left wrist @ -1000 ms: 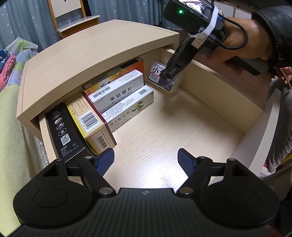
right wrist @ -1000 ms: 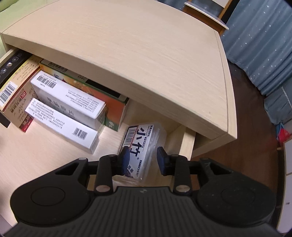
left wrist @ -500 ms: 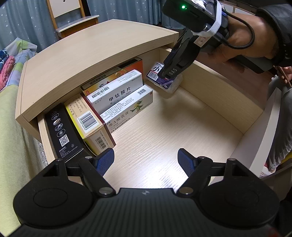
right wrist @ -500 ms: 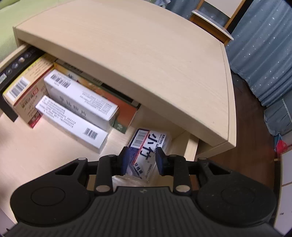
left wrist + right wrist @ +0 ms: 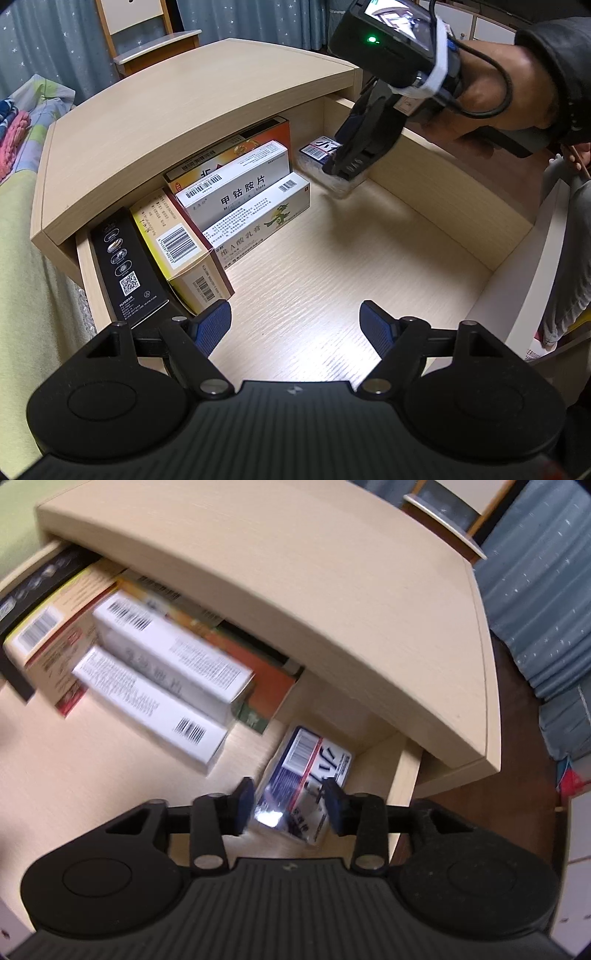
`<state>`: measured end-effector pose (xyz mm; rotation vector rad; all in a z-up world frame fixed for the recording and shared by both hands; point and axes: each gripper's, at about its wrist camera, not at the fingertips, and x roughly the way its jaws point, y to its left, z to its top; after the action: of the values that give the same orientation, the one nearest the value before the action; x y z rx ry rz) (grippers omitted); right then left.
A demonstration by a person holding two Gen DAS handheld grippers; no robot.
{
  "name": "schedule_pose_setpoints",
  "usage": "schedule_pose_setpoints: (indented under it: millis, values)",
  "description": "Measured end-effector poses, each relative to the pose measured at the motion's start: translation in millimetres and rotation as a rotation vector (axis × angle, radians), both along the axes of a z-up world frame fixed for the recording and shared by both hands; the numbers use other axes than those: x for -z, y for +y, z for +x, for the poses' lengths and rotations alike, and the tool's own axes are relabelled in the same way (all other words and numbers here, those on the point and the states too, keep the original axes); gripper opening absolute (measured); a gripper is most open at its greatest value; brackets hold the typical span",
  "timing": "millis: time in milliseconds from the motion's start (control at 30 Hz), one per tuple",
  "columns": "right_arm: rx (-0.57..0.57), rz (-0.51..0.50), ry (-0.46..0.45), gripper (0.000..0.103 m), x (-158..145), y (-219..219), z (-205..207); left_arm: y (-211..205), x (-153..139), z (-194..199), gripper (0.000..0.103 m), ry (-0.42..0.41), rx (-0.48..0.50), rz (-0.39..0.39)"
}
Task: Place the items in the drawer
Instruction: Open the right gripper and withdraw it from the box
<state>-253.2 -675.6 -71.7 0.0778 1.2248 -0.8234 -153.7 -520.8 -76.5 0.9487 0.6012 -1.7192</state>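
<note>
Your right tongs [image 5: 288,805] sit spread open around the tissue pack [image 5: 306,775], which lies in the drawer's [image 5: 461,199] back corner. Pull straight back so you don't bump it. Your left tongs [image 5: 295,328] are open and empty.

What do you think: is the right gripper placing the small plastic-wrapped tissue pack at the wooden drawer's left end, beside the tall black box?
Not quite: the left wrist view shows the right gripper placing the small plastic-wrapped tissue pack at the wooden drawer's right rear corner, beside the orange box, far from the tall black box.
</note>
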Motion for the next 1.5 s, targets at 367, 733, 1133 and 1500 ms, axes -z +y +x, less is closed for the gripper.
schedule_pose_setpoints:
  millis: [367,733,1133,1500]
  values:
    - [-0.120,-0.051,0.116,0.053,33,-2,10,-1,2,-1,0.077,-0.002,0.001,0.005]
    - [-0.119,-0.034,0.034,0.049,16,11,1,-1,2,0,0.077,-0.005,-0.014,0.004]
    - [0.019,-0.018,-0.279,0.060,-40,99,-32,3,-7,-2,0.084,-0.061,-0.085,-0.045]
    - [0.127,-0.031,-0.484,0.072,-71,134,-74,30,-31,-18,0.095,-0.128,-0.168,-0.113]
